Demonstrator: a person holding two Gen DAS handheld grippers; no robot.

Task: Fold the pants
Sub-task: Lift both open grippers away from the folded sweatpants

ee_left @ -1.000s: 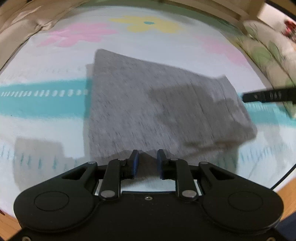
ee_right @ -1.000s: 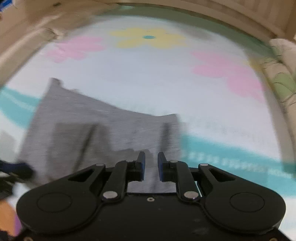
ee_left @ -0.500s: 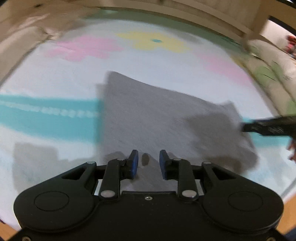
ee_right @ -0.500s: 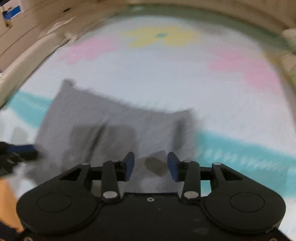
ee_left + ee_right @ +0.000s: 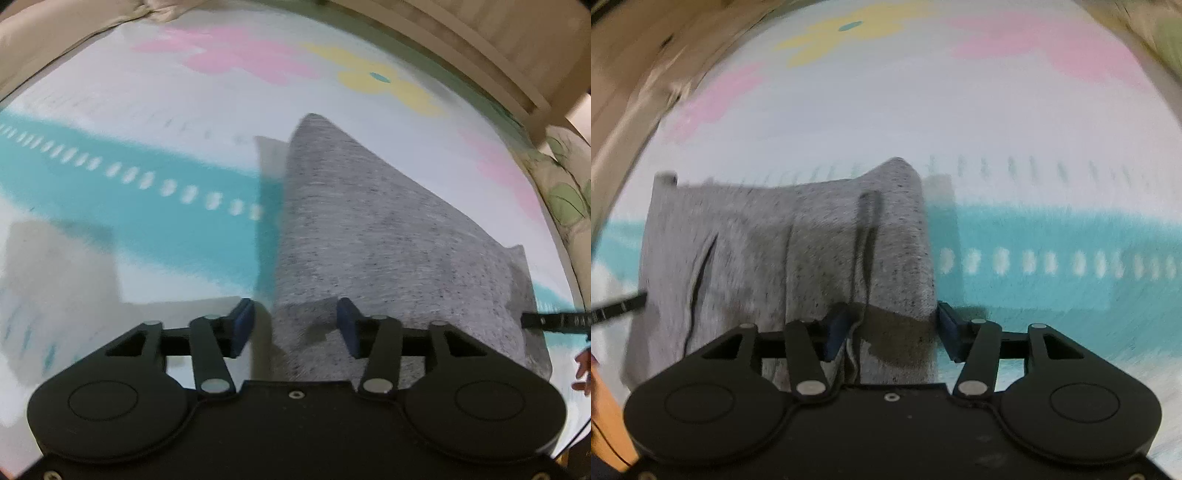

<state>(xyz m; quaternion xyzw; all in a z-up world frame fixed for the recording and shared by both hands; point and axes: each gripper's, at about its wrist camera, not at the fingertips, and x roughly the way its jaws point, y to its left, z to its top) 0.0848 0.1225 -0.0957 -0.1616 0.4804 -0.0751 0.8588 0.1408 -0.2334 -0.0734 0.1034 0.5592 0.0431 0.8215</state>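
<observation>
1. The grey pants (image 5: 388, 236) lie folded into a compact, roughly rectangular stack on a white mat (image 5: 110, 110) printed with a teal band, pink and yellow flowers.
2. The left tongs (image 5: 295, 326) stand wide apart at the near left corner of the stack. The left pad is over bare mat just beside the cloth edge, the right pad over grey fabric; nothing is clamped between them.
3. The right tongs (image 5: 892, 334) are also spread wide, straddling the near right edge of the pants (image 5: 798, 251). Fabric sits between the pads, and whether they touch it cannot be told.
4. In the right wrist view a dark drawstring (image 5: 862, 251) runs down the cloth toward the tongs.
5. A wooden frame (image 5: 480, 48) borders the far side of the mat, with a leaf-patterned cushion (image 5: 565, 192) at far right.
</observation>
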